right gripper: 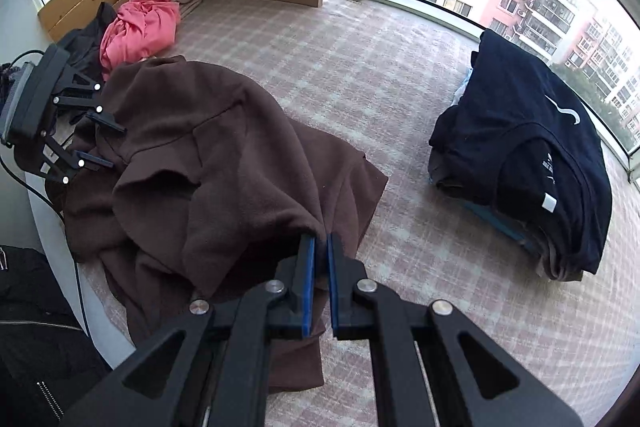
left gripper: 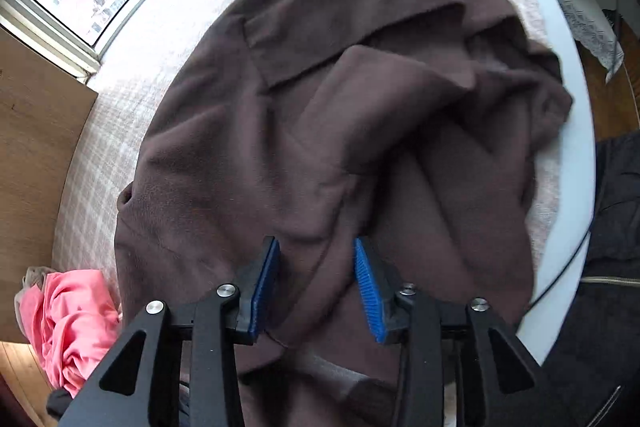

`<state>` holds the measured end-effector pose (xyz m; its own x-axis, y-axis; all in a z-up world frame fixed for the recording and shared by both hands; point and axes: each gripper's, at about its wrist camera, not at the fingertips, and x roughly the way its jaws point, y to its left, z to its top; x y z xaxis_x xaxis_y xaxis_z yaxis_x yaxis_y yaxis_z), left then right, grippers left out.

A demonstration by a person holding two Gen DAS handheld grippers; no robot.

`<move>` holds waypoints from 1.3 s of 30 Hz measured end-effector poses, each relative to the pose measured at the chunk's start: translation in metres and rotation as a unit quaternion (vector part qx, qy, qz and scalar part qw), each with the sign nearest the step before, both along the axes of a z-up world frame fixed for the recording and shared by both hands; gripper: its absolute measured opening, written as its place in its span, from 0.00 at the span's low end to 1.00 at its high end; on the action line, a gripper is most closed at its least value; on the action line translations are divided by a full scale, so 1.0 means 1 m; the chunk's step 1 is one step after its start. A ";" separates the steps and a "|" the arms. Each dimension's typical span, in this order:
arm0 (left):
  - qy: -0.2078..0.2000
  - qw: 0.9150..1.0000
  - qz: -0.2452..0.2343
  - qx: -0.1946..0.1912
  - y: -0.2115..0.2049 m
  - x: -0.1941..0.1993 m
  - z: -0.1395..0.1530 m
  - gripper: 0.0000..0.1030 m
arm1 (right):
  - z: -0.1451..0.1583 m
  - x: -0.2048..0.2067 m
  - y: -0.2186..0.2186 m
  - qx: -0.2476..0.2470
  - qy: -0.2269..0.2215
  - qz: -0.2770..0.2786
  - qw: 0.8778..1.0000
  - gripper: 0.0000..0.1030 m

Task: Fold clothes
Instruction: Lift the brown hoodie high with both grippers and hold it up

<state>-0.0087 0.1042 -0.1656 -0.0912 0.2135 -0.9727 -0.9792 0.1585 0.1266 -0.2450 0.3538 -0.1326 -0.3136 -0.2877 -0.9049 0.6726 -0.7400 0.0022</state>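
Brown fleece garment [right gripper: 208,163] lies crumpled on the checked table [right gripper: 360,67], half folded. Right hand-held gripper [right gripper: 321,247] pinches a fabric edge; left hand-held gripper [left gripper: 316,259] is spread above the cloth, gripping nothing. Best next: left takes the near hem, both pull taut, lay flat before folding. Fleece is thick, soft, matte, bunches easily. Folded dark stack [right gripper: 528,163] sits well apart; pink garment [right gripper: 140,27] behind.

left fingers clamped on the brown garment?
No: the left gripper has its blue fingers spread apart over the brown garment, not pinching it.
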 end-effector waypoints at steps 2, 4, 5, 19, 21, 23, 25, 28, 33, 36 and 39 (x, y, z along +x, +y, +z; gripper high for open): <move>-0.010 1.000 0.002 -0.005 0.005 -0.008 -0.002 0.38 | 0.000 -0.001 -0.001 0.002 -0.002 0.003 1.000 0.06; -0.010 1.000 -0.001 -0.011 0.006 -0.010 -0.005 0.37 | -0.002 -0.003 0.001 0.000 -0.006 0.003 1.000 0.06; -0.014 1.000 -0.004 -0.013 0.005 -0.010 -0.005 0.37 | -0.003 -0.004 0.001 0.000 -0.008 0.002 1.000 0.06; -0.015 0.999 0.027 0.023 -0.008 -0.017 0.019 0.06 | -0.007 -0.012 0.004 -0.002 -0.009 -0.011 1.000 0.06; 0.003 0.997 0.054 0.061 -0.014 -0.024 0.046 0.05 | 0.006 -0.009 0.004 -0.006 0.016 -0.016 1.000 0.06; 0.033 0.989 0.089 0.110 -0.022 -0.039 0.083 0.05 | 0.025 -0.006 0.004 -0.019 0.046 -0.025 0.998 0.06; 0.068 0.976 0.134 0.158 -0.028 -0.058 0.127 0.05 | 0.054 -0.001 0.003 -0.039 0.084 -0.032 0.995 0.06; 0.090 0.949 0.193 0.231 -0.042 -0.084 0.201 0.05 | 0.116 0.007 -0.001 -0.071 0.154 -0.045 0.984 0.06; 0.156 0.907 0.206 0.334 -0.080 -0.084 0.340 0.04 | 0.259 0.033 -0.003 -0.122 0.264 -0.043 0.956 0.06; 0.203 0.876 0.213 0.382 -0.108 -0.069 0.417 0.04 | 0.341 0.066 -0.001 -0.142 0.324 -0.032 0.935 0.06; 0.237 0.846 0.212 0.428 -0.141 -0.042 0.481 0.04 | 0.407 0.106 0.001 -0.147 0.388 -0.028 0.910 0.06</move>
